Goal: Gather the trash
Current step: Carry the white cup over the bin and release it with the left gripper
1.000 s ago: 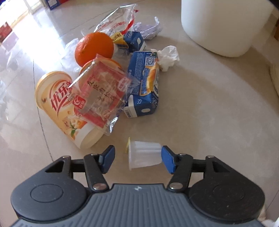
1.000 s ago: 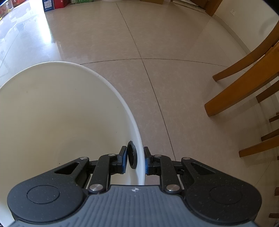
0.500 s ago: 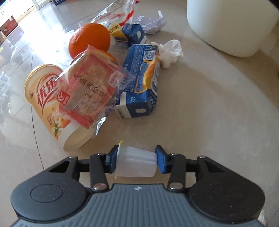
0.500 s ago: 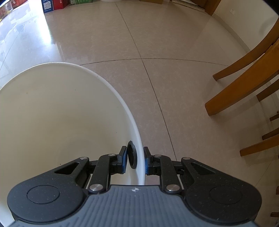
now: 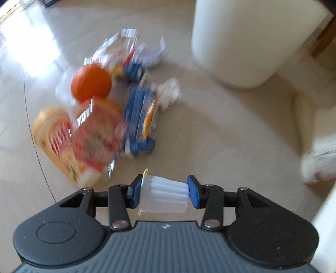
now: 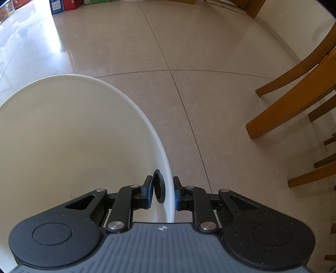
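My left gripper (image 5: 164, 194) is shut on a small clear ribbed plastic cup (image 5: 163, 196), held sideways above the floor. Beyond it lies a blurred trash pile: a tall yellow drink cup (image 5: 52, 138), a red snack wrapper (image 5: 96, 140), a blue carton (image 5: 142, 117), an orange (image 5: 91, 85), a crumpled tissue (image 5: 169, 92) and more wrappers (image 5: 121, 46). A white bin (image 5: 247, 40) stands at the upper right. My right gripper (image 6: 162, 193) is shut on the rim of the white bin lid (image 6: 73, 136), beside a black knob (image 6: 158, 189).
Beige tiled floor (image 6: 189, 52) stretches ahead. Wooden chair legs (image 6: 294, 100) stand at the right of the right wrist view. Boxes (image 6: 63, 5) sit by the far wall. A white blurred object (image 5: 321, 163) lies at the right edge of the left wrist view.
My left gripper closed on the clear cup, then lifted it off the floor; the trash pile now sits farther away. The right gripper has not moved.
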Demonstrator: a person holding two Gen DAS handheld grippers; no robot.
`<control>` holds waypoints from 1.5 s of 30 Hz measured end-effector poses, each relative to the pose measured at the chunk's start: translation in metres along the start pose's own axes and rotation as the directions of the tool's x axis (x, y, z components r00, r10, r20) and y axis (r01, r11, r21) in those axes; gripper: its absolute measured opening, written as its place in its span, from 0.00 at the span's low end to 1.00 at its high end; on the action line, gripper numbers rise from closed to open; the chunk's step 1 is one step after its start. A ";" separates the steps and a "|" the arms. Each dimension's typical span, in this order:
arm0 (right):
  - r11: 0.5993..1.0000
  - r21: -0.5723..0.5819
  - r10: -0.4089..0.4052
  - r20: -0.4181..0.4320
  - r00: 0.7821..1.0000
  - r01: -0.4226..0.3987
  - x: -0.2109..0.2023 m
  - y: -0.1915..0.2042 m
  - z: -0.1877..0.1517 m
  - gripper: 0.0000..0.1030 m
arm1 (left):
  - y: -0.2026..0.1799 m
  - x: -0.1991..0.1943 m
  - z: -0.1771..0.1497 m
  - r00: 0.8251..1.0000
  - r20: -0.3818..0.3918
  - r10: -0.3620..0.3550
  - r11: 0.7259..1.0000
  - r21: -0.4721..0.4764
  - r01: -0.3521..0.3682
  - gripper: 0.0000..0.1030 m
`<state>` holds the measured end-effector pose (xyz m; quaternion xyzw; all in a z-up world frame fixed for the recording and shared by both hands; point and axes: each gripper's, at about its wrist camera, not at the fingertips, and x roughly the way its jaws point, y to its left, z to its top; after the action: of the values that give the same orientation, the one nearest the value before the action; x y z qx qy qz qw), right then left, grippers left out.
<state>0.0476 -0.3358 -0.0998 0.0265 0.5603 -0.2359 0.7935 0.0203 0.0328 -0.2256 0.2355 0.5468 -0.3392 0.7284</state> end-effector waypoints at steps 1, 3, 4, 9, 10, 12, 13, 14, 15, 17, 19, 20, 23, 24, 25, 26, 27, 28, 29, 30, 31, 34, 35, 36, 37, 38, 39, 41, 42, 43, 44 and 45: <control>1.000 0.000 0.000 0.000 1.000 0.000 0.000 0.000 0.000 0.21 | -0.001 -0.011 0.010 1.000 0.009 -0.006 1.000 0.011 0.006 0.42; 1.000 0.002 -0.001 -0.002 1.000 0.001 0.000 0.000 0.000 0.21 | -0.002 -0.036 0.032 0.999 0.036 -0.016 0.999 0.036 0.015 0.42; 1.000 0.004 -0.001 -0.003 1.000 0.001 0.000 0.000 0.001 0.21 | -0.003 -0.048 0.044 0.998 0.056 -0.018 0.999 0.047 0.015 0.42; 1.000 0.007 -0.003 -0.008 1.000 0.003 0.000 -0.001 0.002 0.21 | -0.013 -0.109 0.110 0.981 0.178 -0.075 0.991 0.120 0.054 0.43; 1.000 0.009 -0.004 -0.010 1.000 0.004 0.000 -0.001 0.002 0.21 | -0.016 -0.117 0.122 0.977 0.193 -0.089 0.989 0.131 0.064 0.43; 1.000 0.012 -0.005 -0.015 1.000 0.005 0.000 -0.001 0.003 0.21 | -0.027 -0.127 0.153 0.970 0.219 -0.108 0.985 0.158 0.074 0.43; 1.000 0.013 -0.005 -0.017 1.000 0.006 0.000 -0.001 0.003 0.21 | -0.032 -0.131 0.165 0.966 0.231 -0.115 0.982 0.170 0.076 0.43; 1.000 0.013 -0.005 -0.019 1.000 0.005 0.001 -0.001 0.004 0.21 | -0.039 -0.133 0.179 0.964 0.239 -0.118 0.981 0.180 0.075 0.43; 1.000 0.010 -0.005 -0.019 1.000 0.005 0.001 -0.002 0.004 0.21 | -0.045 -0.133 0.191 0.962 0.245 -0.119 0.979 0.191 0.073 0.43; 1.000 0.007 -0.007 -0.027 1.000 0.007 0.001 -0.001 0.005 0.21 | -0.057 -0.134 0.211 0.957 0.262 -0.125 0.975 0.211 0.069 0.43; 1.000 0.012 -0.004 -0.032 0.999 0.004 0.001 -0.002 0.006 0.21 | -0.069 -0.130 0.229 0.952 0.273 -0.134 0.971 0.227 0.072 0.43; 1.000 0.013 0.000 -0.034 0.999 0.001 0.001 -0.003 0.006 0.21 | -0.074 -0.127 0.236 0.952 0.274 -0.139 0.970 0.231 0.075 0.43; 1.000 0.016 0.011 -0.044 0.999 -0.011 0.001 -0.006 0.008 0.20 | -0.083 -0.114 0.254 0.954 0.261 -0.149 0.971 0.220 0.092 0.43; 1.000 0.020 0.019 -0.051 0.999 -0.018 0.001 -0.008 0.009 0.19 | -0.083 -0.112 0.256 0.953 0.263 -0.153 0.971 0.220 0.095 0.43; 0.999 0.027 0.028 -0.056 0.998 -0.026 0.002 -0.010 0.011 0.19 | -0.084 -0.109 0.258 0.953 0.261 -0.155 0.970 0.221 0.098 0.46; 0.999 0.035 0.040 -0.058 0.998 -0.038 0.002 -0.012 0.011 0.18 | -0.085 -0.104 0.260 0.953 0.257 -0.157 0.971 0.217 0.102 0.50; 0.998 0.039 0.048 -0.059 0.997 -0.046 0.002 -0.014 0.012 0.18 | -0.083 -0.101 0.261 0.954 0.255 -0.159 0.972 0.212 0.105 0.54; 0.998 0.035 0.053 -0.061 0.997 -0.051 0.003 -0.015 0.012 0.18 | -0.084 -0.098 0.262 0.955 0.251 -0.159 0.973 0.206 0.108 0.61; 0.998 0.032 0.057 -0.063 0.996 -0.055 0.003 -0.015 0.013 0.17 | -0.086 -0.099 0.260 0.955 0.251 -0.160 0.973 0.201 0.110 0.66; 0.998 0.034 0.061 -0.065 0.996 -0.059 0.003 -0.016 0.013 0.17 | -0.084 -0.098 0.258 0.953 0.254 -0.163 0.973 0.200 0.113 0.68; 0.997 0.038 0.067 -0.067 0.996 -0.064 0.004 -0.018 0.014 0.17 | -0.085 -0.098 0.258 0.952 0.258 -0.164 0.973 0.203 0.113 0.70; 0.997 0.038 0.076 -0.067 0.995 -0.073 0.005 -0.020 0.015 0.16 | -0.089 -0.106 0.251 0.949 0.272 -0.161 0.971 0.214 0.103 0.72; 0.997 0.036 0.077 -0.066 0.995 -0.074 0.005 -0.020 0.015 0.16 | -0.089 -0.108 0.250 0.948 0.274 -0.160 0.971 0.216 0.101 0.74; 0.997 0.035 0.076 -0.065 0.995 -0.074 0.005 -0.021 0.015 0.16 | -0.088 -0.110 0.249 0.947 0.279 -0.160 0.971 0.217 0.100 0.76; 0.997 0.034 0.075 -0.064 0.995 -0.073 0.006 -0.020 0.015 0.16 | -0.086 -0.111 0.247 0.944 0.287 -0.160 0.971 0.217 0.099 0.79; 0.997 0.031 0.073 -0.063 0.995 -0.071 0.006 -0.021 0.015 0.16 | -0.084 -0.113 0.244 0.943 0.294 -0.158 0.972 0.214 0.096 0.81; 0.997 0.027 0.070 -0.062 0.996 -0.068 0.006 -0.020 0.014 0.17 | -0.083 -0.113 0.243 0.942 0.298 -0.153 0.973 0.211 0.092 0.81; 0.998 0.022 0.066 -0.058 0.996 -0.065 0.006 -0.018 0.013 0.17 | -0.077 -0.117 0.236 0.939 0.312 -0.142 0.977 0.198 0.082 0.81; 0.998 0.019 0.064 -0.056 0.996 -0.063 0.006 -0.017 0.011 0.17 | -0.072 -0.118 0.232 0.938 0.318 -0.136 0.979 0.189 0.078 0.82; 0.998 0.014 0.063 -0.053 0.997 -0.062 0.006 -0.016 0.010 0.17 | -0.067 -0.119 0.228 0.938 0.322 -0.127 0.981 0.180 0.072 0.82; 0.998 0.010 0.061 -0.050 0.997 -0.061 0.005 -0.015 0.009 0.17 | -0.060 -0.120 0.222 0.938 0.328 -0.117 0.984 0.168 0.064 0.83; 0.998 0.009 0.060 -0.049 0.997 -0.060 0.005 -0.014 0.009 0.17 | -0.055 -0.121 0.217 0.937 0.333 -0.108 0.986 0.157 0.058 0.84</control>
<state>0.0510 -0.3530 -0.0978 0.0521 0.5776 -0.2134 0.7862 0.0967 -0.1295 -0.0451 0.2024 0.3958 -0.4442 0.7779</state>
